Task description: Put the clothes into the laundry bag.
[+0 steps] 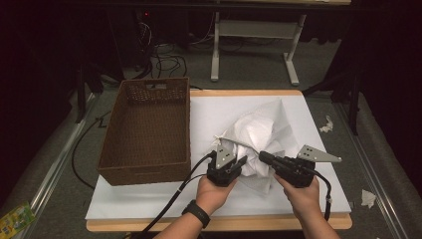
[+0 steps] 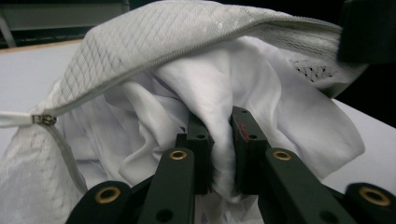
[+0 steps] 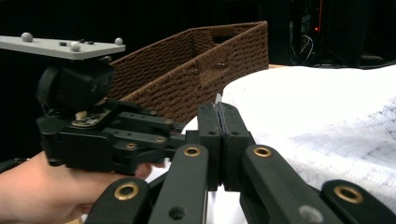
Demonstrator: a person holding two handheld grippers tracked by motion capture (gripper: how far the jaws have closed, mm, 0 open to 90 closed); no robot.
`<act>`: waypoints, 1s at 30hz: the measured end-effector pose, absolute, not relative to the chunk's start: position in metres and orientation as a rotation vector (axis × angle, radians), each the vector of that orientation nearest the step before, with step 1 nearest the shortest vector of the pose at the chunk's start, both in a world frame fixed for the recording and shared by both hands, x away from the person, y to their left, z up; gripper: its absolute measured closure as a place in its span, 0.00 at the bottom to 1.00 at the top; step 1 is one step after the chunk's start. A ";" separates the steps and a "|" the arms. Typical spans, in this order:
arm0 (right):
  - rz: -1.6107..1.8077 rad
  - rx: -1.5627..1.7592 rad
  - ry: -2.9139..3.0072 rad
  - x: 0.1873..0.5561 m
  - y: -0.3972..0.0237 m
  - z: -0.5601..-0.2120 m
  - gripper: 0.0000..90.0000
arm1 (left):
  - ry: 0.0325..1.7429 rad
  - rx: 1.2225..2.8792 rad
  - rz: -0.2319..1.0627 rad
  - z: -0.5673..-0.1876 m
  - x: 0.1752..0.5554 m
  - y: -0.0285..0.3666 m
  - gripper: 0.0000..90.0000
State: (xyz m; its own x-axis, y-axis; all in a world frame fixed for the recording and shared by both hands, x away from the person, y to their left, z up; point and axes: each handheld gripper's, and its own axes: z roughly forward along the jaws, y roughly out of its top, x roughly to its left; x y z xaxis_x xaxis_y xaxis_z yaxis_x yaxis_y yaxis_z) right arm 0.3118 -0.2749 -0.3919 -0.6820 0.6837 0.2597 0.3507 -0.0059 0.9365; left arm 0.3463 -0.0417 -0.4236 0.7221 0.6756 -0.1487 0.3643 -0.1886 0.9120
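Dark room, cables and desk legs on the floor behind; white sheet over a wooden table (image 1: pixel 219 223). Wicker basket (image 1: pixel 144 129) sits at 9 o'clock of the work, empty as far as I can see.

Mesh zip bag (image 1: pixel 259 129) with white garment (image 2: pixel 219 93) bunched in its mouth lies mid-table, at 12 o'clock from both hands.

Left gripper (image 1: pixel 238 163): jaws clamped on a fold of the garment, cloth squeezed between the pads in the left gripper view. Right gripper (image 1: pixel 263 157): jaws fully closed, pinching a thin edge of the bag fabric from the 3 o'clock side; the seam between the pads is barely visible in the right gripper view.

Looks like garment and bag are being worked against each other; direction unclear to me.

To do it well:
- keep right hand as anchor, hold the rim taut
- move left along the opening line, not across the zipper (image 2: pixel 154 63)
- watch zipper pull (image 2: pixel 44 119) for snagging
- regrip deeper if the fold slips
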 end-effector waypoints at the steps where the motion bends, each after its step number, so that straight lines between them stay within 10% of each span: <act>1: 1.750 1.085 1.998 0.311 -0.275 -0.391 1.00 | 0.828 1.807 0.342 -0.425 0.349 -0.043 0.88; 30: 1.829 1.109 1.840 0.316 -0.303 -0.368 1.00 | 0.882 1.758 0.356 -0.427 0.371 -0.088 0.88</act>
